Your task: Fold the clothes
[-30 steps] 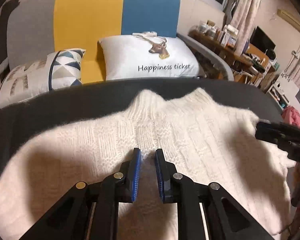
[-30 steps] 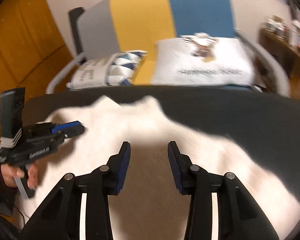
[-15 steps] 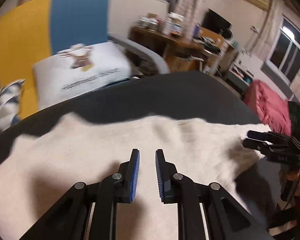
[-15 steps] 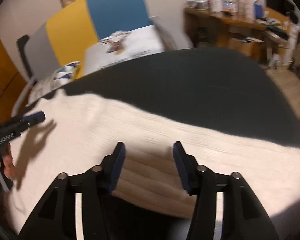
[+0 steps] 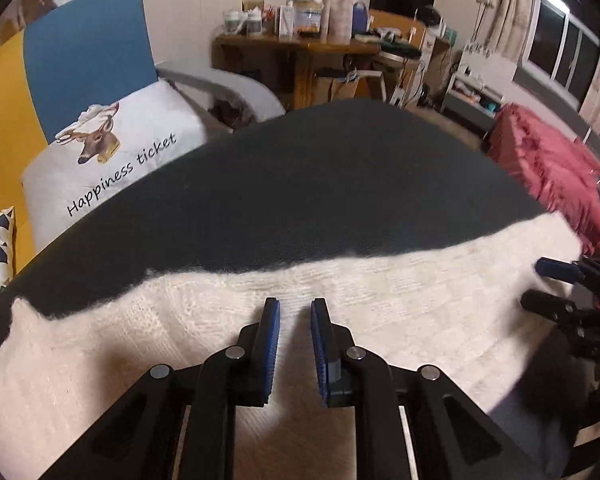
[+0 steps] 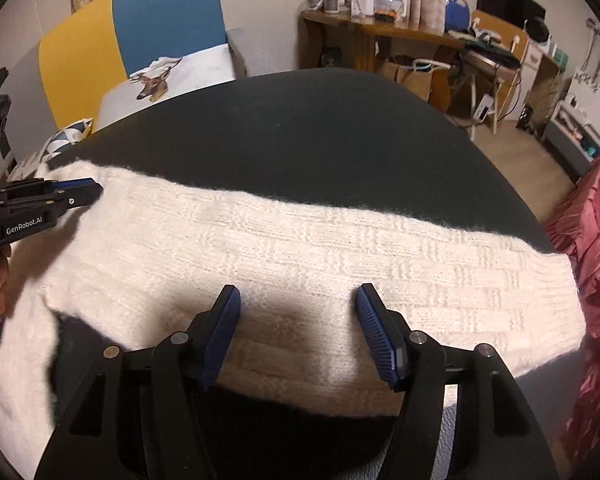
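A cream knitted sweater (image 6: 300, 248) lies flat across a dark table (image 6: 320, 140); it also shows in the left wrist view (image 5: 380, 292). My left gripper (image 5: 292, 312) hovers over the sweater with its blue-padded jaws a narrow gap apart and nothing between them; it shows at the left edge of the right wrist view (image 6: 80, 192). My right gripper (image 6: 298, 300) is wide open above the sweater's near edge and holds nothing; it shows at the right edge of the left wrist view (image 5: 548, 284).
Behind the table stands a sofa with a white deer cushion (image 5: 112, 152) and a blue and yellow back (image 6: 140, 32). A cluttered wooden desk (image 5: 320, 48) is at the back. A red blanket (image 5: 548, 160) lies at the right.
Both cameras have swung to the right along the sweater. The right gripper has opened wider. The left jaws keep the same narrow gap.
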Available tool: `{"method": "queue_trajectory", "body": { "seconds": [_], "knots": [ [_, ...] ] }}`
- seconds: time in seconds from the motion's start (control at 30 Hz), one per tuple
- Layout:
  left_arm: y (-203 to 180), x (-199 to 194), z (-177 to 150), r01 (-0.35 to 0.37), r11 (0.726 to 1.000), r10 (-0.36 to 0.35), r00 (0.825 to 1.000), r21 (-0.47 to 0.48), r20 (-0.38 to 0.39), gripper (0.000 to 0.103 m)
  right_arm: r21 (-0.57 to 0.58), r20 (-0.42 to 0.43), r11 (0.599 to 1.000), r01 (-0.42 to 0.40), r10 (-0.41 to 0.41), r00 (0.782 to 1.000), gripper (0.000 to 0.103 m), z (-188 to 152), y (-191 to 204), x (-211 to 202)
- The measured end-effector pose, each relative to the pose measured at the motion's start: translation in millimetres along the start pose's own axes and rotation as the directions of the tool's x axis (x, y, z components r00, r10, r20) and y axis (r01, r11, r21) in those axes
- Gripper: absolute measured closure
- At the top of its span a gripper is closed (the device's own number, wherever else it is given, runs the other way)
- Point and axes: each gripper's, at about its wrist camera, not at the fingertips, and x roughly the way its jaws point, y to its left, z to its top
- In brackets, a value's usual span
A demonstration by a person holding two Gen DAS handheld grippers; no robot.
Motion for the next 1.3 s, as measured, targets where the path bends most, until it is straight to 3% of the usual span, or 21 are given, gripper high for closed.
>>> {"method": "queue_trajectory", "body": {
  "seconds": [0.1,0.17,0.4,0.47,0.57,0.67,0.73,0.83,0.97,1.1,1.2,1.3],
  "knots": [
    [-14,1,-3,-0.021,0.998,0.021,1.000,0.051,0.002,0.088,0.031,0.064,0.998,0.057,-0.059,0.996,0.040,5,-18,-13],
    [-19,12,-5,-0.028,0.997,0.031,0.998,0.065,-0.047,0.088,0.068,0.052,0.994,0.086,-0.090,0.995,0.040,-1,-37,-13],
    [-25,13,0,-0.057,0.997,0.060,0.996,0.053,-0.061,0.088,0.193,0.000,0.963,0.189,-0.193,0.981,0.039,-24,-106,-11],
    [-23,1,0,-0.047,0.999,0.048,0.998,0.016,-0.044,0.088,0.216,0.001,0.962,0.166,-0.171,0.985,0.037,-27,-115,-14],
    [-34,-26,-14,-0.040,0.995,0.039,0.999,0.088,0.019,0.088,0.263,0.026,0.961,0.089,-0.099,0.995,0.037,-28,-126,-26],
    [-50,-25,-32,-0.046,0.986,0.049,0.999,0.158,-0.020,0.088,0.265,0.028,0.955,0.131,-0.144,0.989,0.037,-32,-135,-41],
    [-60,-21,-43,-0.055,0.978,0.065,0.997,0.199,-0.044,0.087,0.212,-0.022,0.960,0.181,-0.181,0.983,0.037,-39,-137,-36],
    [-72,-16,-48,-0.106,0.966,0.117,0.993,0.236,-0.033,0.088,0.175,-0.052,0.965,0.195,-0.188,0.981,0.036,-46,-136,-33],
    [-61,-35,-41,-0.017,0.993,0.021,0.999,0.120,-0.029,0.089,0.214,-0.051,0.960,0.182,-0.175,0.983,0.036,-37,-139,-42],
    [-57,-50,-46,-0.023,0.996,0.024,1.000,0.091,-0.008,0.088,0.160,0.039,0.982,0.105,-0.113,0.993,0.036,-12,-125,-48],
    [-53,-36,-53,-0.042,0.996,0.048,0.996,0.082,-0.071,0.088,0.101,0.013,0.990,0.095,-0.096,0.995,0.036,4,-112,-24],
    [-51,-30,-52,-0.019,0.998,0.023,0.996,0.052,-0.088,0.087,0.088,-0.082,0.983,0.160,-0.153,0.985,0.034,3,-110,5]
  ]
}}
